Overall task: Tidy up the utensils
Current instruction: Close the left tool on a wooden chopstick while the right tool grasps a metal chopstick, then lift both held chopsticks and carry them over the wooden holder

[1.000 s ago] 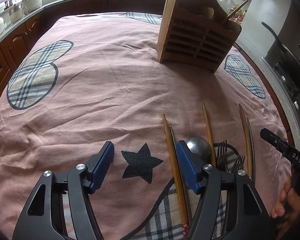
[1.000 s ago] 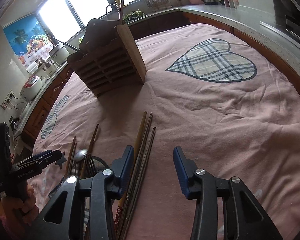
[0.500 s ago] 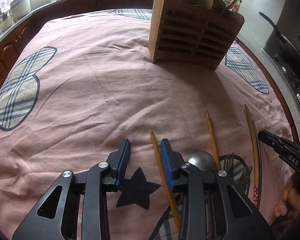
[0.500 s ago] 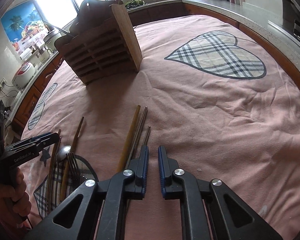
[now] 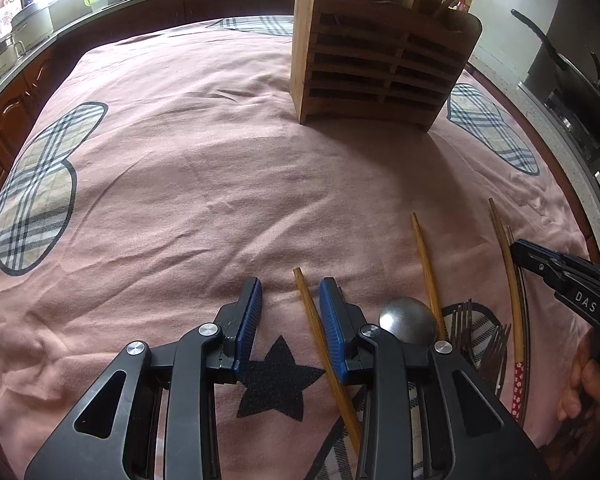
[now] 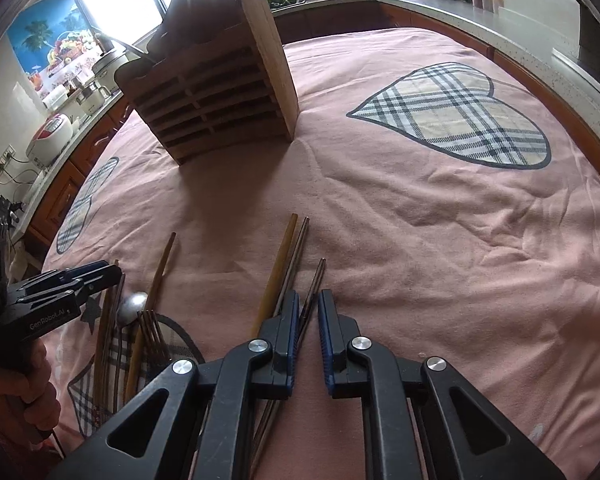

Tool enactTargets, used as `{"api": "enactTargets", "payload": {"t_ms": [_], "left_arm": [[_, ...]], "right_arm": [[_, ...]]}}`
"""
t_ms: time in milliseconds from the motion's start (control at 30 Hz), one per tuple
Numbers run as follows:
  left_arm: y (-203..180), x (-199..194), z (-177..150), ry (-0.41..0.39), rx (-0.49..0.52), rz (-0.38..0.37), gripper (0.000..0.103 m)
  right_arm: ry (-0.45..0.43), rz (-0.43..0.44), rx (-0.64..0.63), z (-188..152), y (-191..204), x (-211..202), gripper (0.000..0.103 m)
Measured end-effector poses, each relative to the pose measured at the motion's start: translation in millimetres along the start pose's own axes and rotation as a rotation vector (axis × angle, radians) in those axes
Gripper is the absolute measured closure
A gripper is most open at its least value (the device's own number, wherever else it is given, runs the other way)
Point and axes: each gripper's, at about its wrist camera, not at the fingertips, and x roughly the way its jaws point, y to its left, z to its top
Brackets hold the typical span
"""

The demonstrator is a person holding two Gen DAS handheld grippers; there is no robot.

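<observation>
Left gripper half-spread astride tan wooden chopstick, lengthwise; right gripper opening, dark chopstick between.

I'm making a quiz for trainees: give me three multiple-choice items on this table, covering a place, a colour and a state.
1. The rack is: A upright, B lying flat, C upside down.
2. The cloth is mostly: A green, B pink, C white.
3. The spoon lies: A inside the rack, B on the floor, C beside the forks.

Answers:
1 A: it stands on its base with utensils poking from the top.
2 B: pink shows all round the plaid hearts.
3 C: its bowl rests on the cloth just left of the fork tines.
</observation>
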Motion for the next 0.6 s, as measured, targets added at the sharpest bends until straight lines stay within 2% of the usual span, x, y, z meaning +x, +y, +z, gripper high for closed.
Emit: {"api": "enactTargets", "payload": {"t_ms": [100,233,333,367,500,600], "left_arm": [[-0.7,-1.1,-1.4,0.009,0.018,-0.001,0.074],[-6.2,2.7,2.5,-0.004,0.041,0.016,0.075],[-14.9,4.8,2.9,-0.019,0.09,0.057,0.084],[-16.4,4.9,3.1,-0.017,0.099,0.052,0.092],[-9.6,2.4,4.1,0.007,0.076,0.008,0.099],[-0.7,-8.0,1.1,0.0,0.043,-0.023,0.099]], "right_arm": [[0.024,-0.033,-0.048,5.3,7.4,4.5,0.093],[0.027,-0.035,-0.065,9.5,10.8,9.3,0.091],[0.025,-0.034,-0.067,11.6,10.3,10.9,0.092],[0.025,-0.035,-0.069,12.0,10.6,11.0,0.093],[0.02,0.035,-0.015,12.1,5.0,6.4,0.096],[0.001,0.077,-0.001,10.6,4.8,-4.5,0.097]]}}
